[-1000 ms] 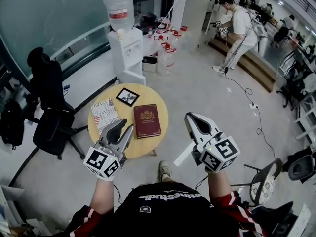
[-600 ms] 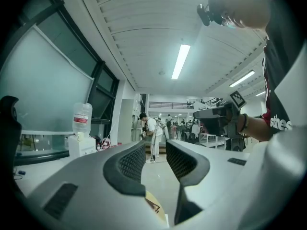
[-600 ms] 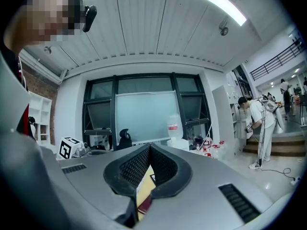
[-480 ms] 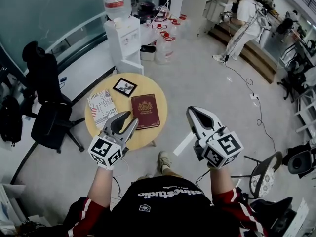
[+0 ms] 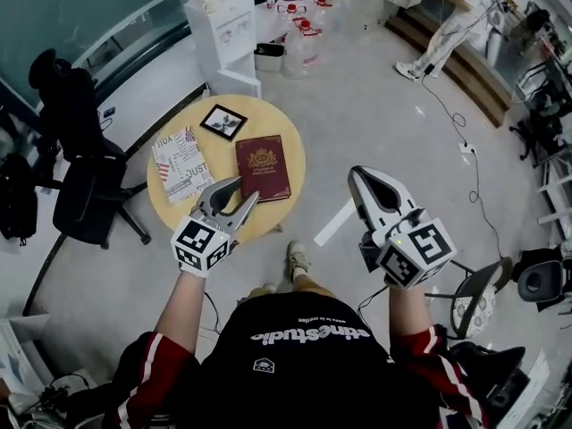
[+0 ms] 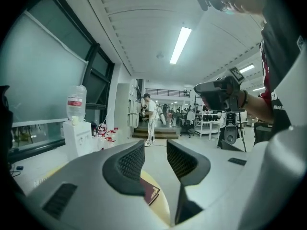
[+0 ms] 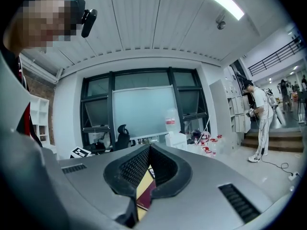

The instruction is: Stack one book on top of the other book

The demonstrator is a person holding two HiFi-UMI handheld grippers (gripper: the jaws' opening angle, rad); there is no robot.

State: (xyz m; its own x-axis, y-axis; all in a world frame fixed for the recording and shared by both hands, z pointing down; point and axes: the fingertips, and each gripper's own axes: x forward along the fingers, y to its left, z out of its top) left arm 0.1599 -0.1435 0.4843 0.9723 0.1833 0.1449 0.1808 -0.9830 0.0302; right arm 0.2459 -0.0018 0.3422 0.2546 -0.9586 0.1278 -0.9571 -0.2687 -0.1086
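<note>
A red book (image 5: 263, 168) and a patterned book (image 5: 183, 164) lie side by side on the round bench (image 5: 268, 119). The left gripper (image 5: 245, 189) hovers at its near edge, fingers opening, empty.

Round light wooden table (image 5: 284, 123) on the floor. Lying flat on it:
- dark red hardcover book (image 5: 263, 168), right of centre
- white softcover book with printed lettering (image 5: 181, 164), left side, apart from the red one
- small black-framed picture (image 5: 223, 121), near the far edge

Nothing is stacked.
</note>
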